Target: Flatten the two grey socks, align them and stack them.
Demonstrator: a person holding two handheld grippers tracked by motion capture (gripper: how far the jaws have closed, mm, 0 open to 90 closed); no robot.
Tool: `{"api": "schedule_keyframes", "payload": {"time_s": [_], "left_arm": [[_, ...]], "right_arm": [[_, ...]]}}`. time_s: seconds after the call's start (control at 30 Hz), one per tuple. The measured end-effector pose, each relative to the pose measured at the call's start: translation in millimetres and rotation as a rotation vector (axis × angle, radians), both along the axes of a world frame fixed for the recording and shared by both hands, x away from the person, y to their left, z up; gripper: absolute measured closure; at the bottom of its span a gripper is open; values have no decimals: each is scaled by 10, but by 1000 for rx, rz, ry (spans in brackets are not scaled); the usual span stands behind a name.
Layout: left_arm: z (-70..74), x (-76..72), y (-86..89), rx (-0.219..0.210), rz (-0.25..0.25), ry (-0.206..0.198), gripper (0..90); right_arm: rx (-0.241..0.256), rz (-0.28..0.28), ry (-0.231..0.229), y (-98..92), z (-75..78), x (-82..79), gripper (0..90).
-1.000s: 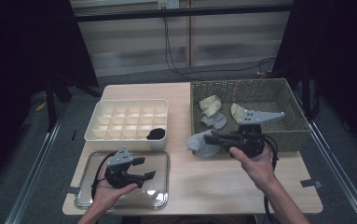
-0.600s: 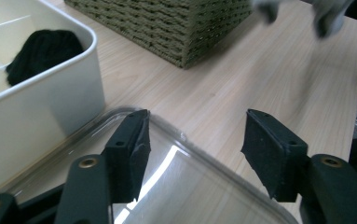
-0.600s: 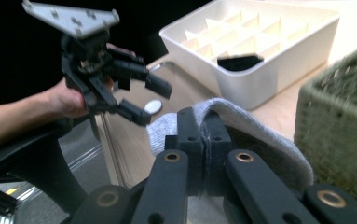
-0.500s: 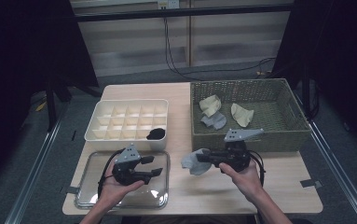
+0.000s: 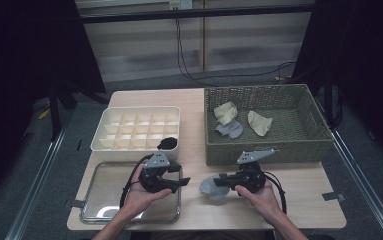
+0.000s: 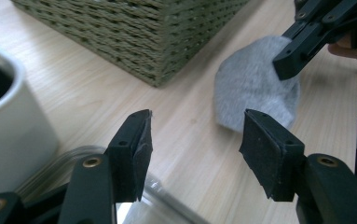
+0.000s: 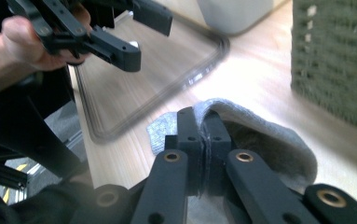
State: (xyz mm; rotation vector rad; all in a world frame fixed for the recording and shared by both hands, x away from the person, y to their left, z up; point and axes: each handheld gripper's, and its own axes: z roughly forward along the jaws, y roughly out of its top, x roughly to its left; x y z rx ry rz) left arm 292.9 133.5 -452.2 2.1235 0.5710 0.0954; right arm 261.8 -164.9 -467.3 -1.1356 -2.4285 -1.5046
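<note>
A grey sock (image 5: 210, 187) (image 6: 255, 91) (image 7: 260, 135) lies on the wooden table in front of the wicker basket (image 5: 264, 150). My right gripper (image 5: 224, 181) (image 7: 204, 135) is shut on its edge, with the cloth pinched between the jaws. My left gripper (image 5: 181, 182) (image 6: 195, 149) is open over the right rim of the metal tray (image 5: 99, 210) and points at the sock, a short way from it. Nothing is between its jaws. Two cream socks (image 5: 226, 111) and another grey sock (image 5: 230, 129) lie inside the basket.
A white divided box (image 5: 129, 130) stands behind the tray, with a dark item (image 5: 167, 144) in its front right compartment. The basket's front wall (image 6: 134, 37) rises close behind both grippers. The table's front edge is near my hands.
My right gripper has carried the grey sock out of the basket and down to the table in front of it. My left gripper has moved right across the tray toward the sock.
</note>
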Motion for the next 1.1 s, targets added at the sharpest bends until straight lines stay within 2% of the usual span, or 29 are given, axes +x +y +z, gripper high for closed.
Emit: {"api": "schedule_keyframes", "payload": {"time_s": [0.4,0.43,0.5,0.67,0.7,0.9,0.97,1.03,1.07,1.1], "left_arm": [[-97,-4,-392,41,-102,18,543],[-97,-4,-392,41,-102,18,545],[-126,-7,-503,41,-124,26,555],[-196,-24,-677,63,-181,39,612],[-221,-30,-713,54,-186,37,620],[-325,-41,-845,56,-241,63,636],[-358,-51,-857,95,-267,61,646],[-398,-62,-868,96,-271,68,663],[-403,-60,-870,115,-273,68,672],[-424,-62,-876,110,-270,69,685]], "right_arm": [[-47,-10,47,-173,-181,-113,882],[-56,-13,55,-194,-197,-122,881],[-70,-23,74,-237,-229,-135,874],[-109,-38,80,-315,-279,-131,850],[-115,-40,78,-321,-288,-122,849],[-169,-32,76,-267,-350,-50,839],[-178,-32,67,-232,-355,-20,836],[-181,-26,62,-197,-355,3,822],[-185,-22,61,-180,-360,11,818],[-184,-17,63,-169,-362,17,819]]}}
